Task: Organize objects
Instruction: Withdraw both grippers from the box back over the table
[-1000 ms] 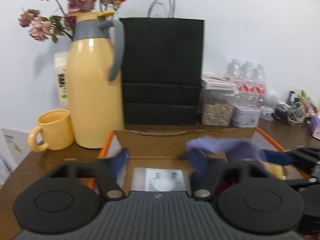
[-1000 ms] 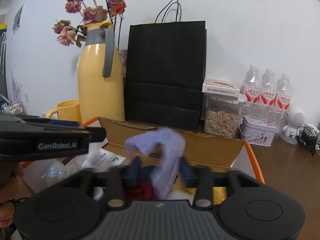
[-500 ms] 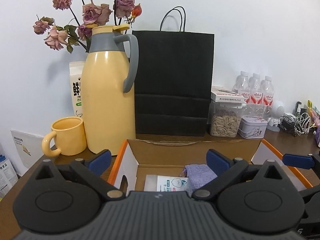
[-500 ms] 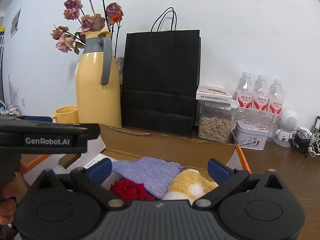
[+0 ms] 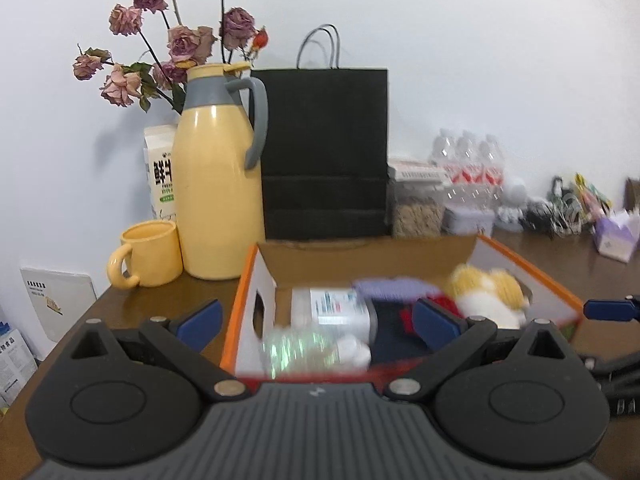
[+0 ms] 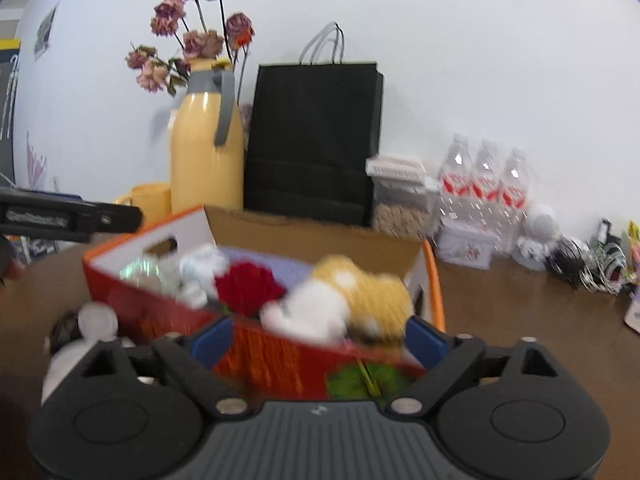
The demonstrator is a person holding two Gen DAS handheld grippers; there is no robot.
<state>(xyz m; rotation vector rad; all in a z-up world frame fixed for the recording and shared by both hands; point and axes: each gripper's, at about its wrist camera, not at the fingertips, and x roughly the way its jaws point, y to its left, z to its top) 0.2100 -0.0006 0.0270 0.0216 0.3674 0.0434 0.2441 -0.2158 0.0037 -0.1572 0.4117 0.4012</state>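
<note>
Both claws empty, spread wide: left gripper (image 5: 316, 318), right gripper (image 6: 318, 334) whose jaws have just been narrowing a bit, nothing between. Best bet: pick next loose item, approach slow, centre it first. Cardboard box (image 6: 256, 354) on table holds purple cloth (image 5: 390, 287), red flower (image 6: 248, 286), yellow plush (image 6: 352, 300), plastic bottle (image 5: 316, 350).

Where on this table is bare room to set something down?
Bare wood lies right of the cardboard box, up to the tin and cable tangle. A smaller patch lies before the yellow mug. The box and back wall row are crowded.
</note>
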